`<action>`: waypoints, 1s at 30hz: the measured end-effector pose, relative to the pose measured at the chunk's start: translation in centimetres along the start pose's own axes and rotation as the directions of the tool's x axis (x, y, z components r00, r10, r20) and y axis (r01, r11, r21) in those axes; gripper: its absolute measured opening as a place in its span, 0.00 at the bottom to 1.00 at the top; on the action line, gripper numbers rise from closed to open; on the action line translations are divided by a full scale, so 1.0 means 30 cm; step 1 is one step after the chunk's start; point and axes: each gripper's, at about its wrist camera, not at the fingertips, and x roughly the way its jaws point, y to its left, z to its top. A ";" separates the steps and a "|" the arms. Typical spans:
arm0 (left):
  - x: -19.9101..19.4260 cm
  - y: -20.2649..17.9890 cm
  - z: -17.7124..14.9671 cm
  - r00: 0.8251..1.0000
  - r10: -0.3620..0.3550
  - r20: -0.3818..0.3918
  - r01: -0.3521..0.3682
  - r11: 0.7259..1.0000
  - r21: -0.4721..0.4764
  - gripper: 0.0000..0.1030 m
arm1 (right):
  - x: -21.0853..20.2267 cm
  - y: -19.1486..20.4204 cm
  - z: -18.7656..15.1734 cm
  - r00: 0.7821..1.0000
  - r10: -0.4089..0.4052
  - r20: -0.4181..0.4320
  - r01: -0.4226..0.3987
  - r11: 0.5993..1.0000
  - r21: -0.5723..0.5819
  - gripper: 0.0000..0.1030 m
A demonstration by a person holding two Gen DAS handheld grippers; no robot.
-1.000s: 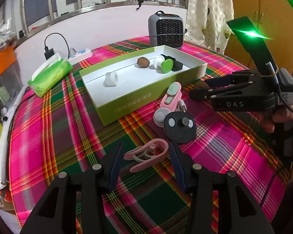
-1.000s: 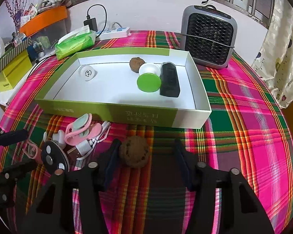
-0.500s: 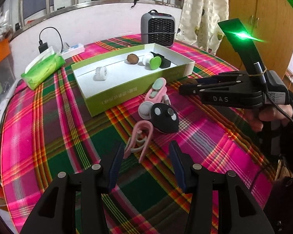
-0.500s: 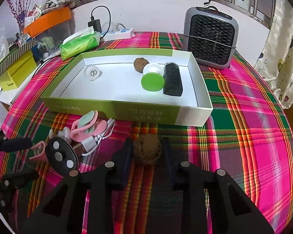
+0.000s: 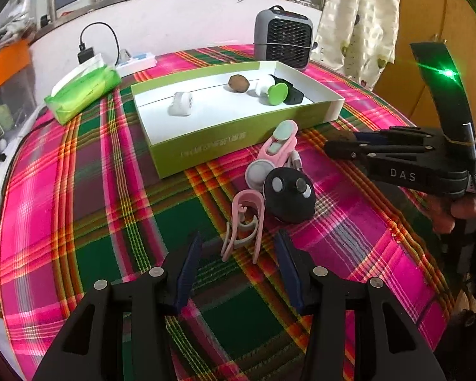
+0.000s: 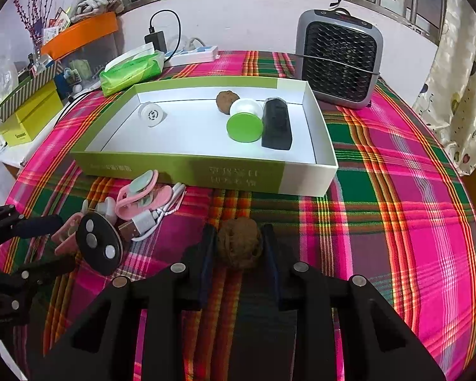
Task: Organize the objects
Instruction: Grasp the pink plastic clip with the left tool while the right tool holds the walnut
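A brown fuzzy ball (image 6: 239, 246) sits on the plaid cloth in front of the green box (image 6: 181, 168), and my right gripper (image 6: 239, 238) is shut on it, both pads against its sides. My left gripper (image 5: 238, 238) is open low over the cloth, with a pink clip (image 5: 244, 219) lying between its fingertips, untouched. Just beyond the clip are a black round disc (image 5: 288, 195) and a pink and green clip with a white cable (image 5: 279, 146). The box holds a white roll (image 6: 152, 114), another brown ball (image 6: 227, 101), a white and green spool (image 6: 245, 123) and a black block (image 6: 276, 123).
A grey heater (image 6: 339, 63) stands behind the box's right end. A green tissue pack (image 6: 131, 71) and a power strip (image 6: 193, 54) lie at the back left. Yellow boxes (image 6: 25, 117) sit off the table's left edge, and a curtain (image 6: 460, 95) hangs on the right.
My right gripper's fingers have closed in from either side onto the brown ball. The left view has rolled slightly, so the pink clip now lies lengthwise between the left fingers.
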 end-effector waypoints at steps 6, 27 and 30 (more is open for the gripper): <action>0.019 0.001 0.020 1.000 0.031 0.004 -0.030 0.999 -0.015 0.45 | -0.001 -0.006 -0.003 1.000 0.006 0.000 -0.006 1.000 -0.005 0.29; 0.034 0.018 0.040 0.995 0.103 0.010 -0.102 0.992 -0.069 0.40 | 0.000 -0.010 -0.004 1.000 0.016 0.000 -0.016 1.000 -0.005 0.29; 0.031 0.026 0.038 0.994 0.107 0.014 -0.105 0.991 -0.080 0.34 | 0.000 -0.010 -0.003 1.000 0.015 0.000 -0.015 1.000 -0.006 0.29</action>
